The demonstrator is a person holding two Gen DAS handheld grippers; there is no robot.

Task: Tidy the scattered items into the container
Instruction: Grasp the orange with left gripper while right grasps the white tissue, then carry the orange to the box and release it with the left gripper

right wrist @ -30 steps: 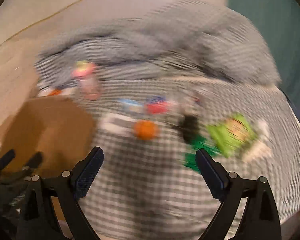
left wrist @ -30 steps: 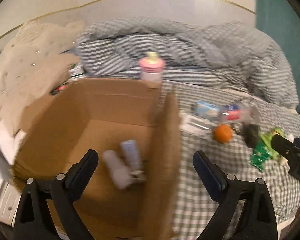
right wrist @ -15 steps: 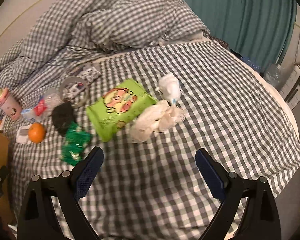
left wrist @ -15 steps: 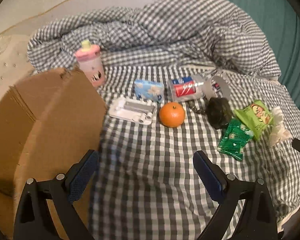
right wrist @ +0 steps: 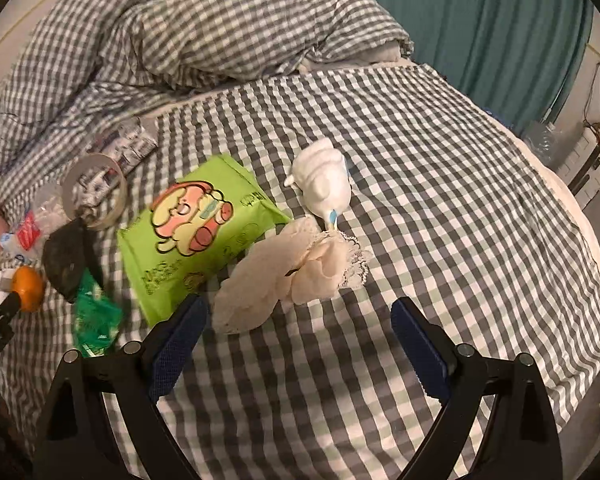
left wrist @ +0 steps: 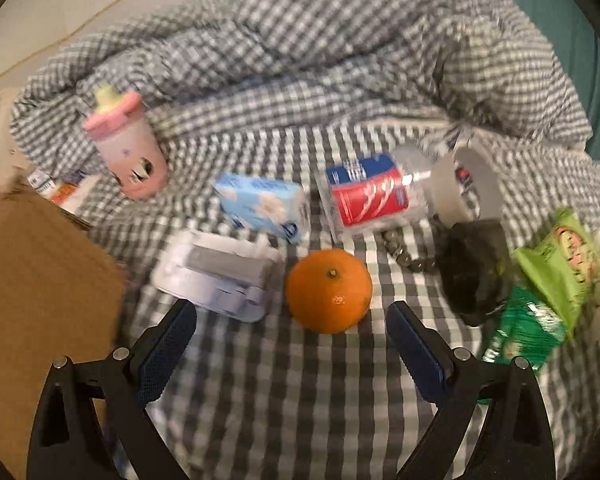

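Left gripper [left wrist: 290,320] fingers apart, empty; orange [left wrist: 329,290] just ahead between them. Right gripper [right wrist: 300,318] fingers apart, cream cloth [right wrist: 288,272] ahead. Cardboard box [left wrist: 40,288] at left, interior hidden.

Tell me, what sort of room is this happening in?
Most likely a bedroom: the items lie on a bed with a grey-and-white checked sheet, a rumpled matching checked duvet is heaped behind them, and a teal curtain hangs beyond.
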